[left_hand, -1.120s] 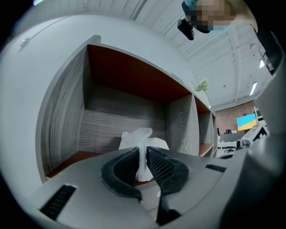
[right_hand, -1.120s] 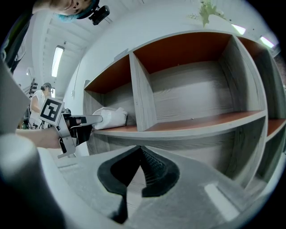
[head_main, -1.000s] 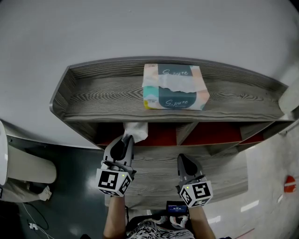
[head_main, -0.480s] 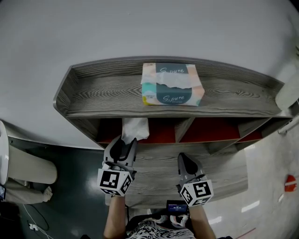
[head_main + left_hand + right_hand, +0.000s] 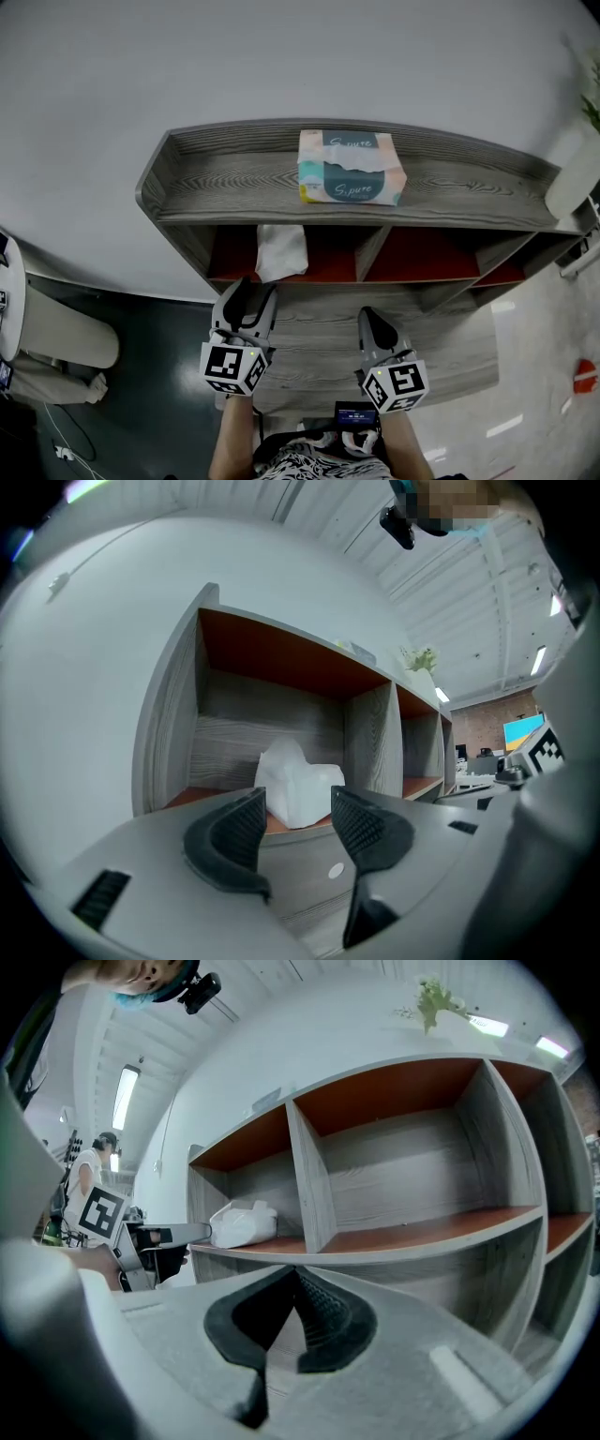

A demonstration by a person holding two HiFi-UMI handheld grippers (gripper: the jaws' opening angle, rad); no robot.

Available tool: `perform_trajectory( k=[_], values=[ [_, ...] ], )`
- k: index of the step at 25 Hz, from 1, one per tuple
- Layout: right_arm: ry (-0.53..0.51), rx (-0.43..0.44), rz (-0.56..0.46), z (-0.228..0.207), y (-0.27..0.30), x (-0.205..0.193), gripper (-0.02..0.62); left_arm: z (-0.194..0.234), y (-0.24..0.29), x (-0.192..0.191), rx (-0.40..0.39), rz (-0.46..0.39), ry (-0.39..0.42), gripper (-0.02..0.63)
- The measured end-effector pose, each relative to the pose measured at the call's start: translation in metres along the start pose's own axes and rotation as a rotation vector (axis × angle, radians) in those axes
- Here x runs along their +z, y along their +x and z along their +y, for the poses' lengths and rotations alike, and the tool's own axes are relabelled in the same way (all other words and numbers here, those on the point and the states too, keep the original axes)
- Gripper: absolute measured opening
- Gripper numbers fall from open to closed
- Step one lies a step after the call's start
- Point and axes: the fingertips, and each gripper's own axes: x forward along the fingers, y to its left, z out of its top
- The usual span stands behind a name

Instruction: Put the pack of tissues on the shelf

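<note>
Tissue pack lies in the leftmost compartment of the shelf, just ahead of the left gripper, its empty jaws opening wide, while the right gripper hangs closed and empty.

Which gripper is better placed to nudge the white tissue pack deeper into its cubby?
Left, probably. The left gripper lines up with the white tissue pack, jaws opening, clear of it; the right gripper is shut, facing the divider.
</note>
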Motion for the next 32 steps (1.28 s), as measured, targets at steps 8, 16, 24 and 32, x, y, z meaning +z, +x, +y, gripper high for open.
perform_trajectory(
  k=[8,16,24,32],
  values=[
    [0.001,0.036,-0.005,0.020,-0.012,0.003,0.005,-0.005,-0.028,-0.007,0.001,0.021,-0.002,0.198],
    [-0.019,0.078,-0.023,0.041,-0.032,0.006,0.005,-0.025,-0.058,-0.008,-0.024,0.044,0.027,0.161],
    [-0.040,0.093,-0.033,0.058,-0.060,0.006,0.005,-0.031,-0.094,-0.008,0.016,0.013,-0.010,0.042],
    [-0.054,0.095,-0.037,0.068,-0.081,0.005,0.005,-0.041,-0.113,-0.014,0.021,0.034,-0.044,0.009]
  ],
)
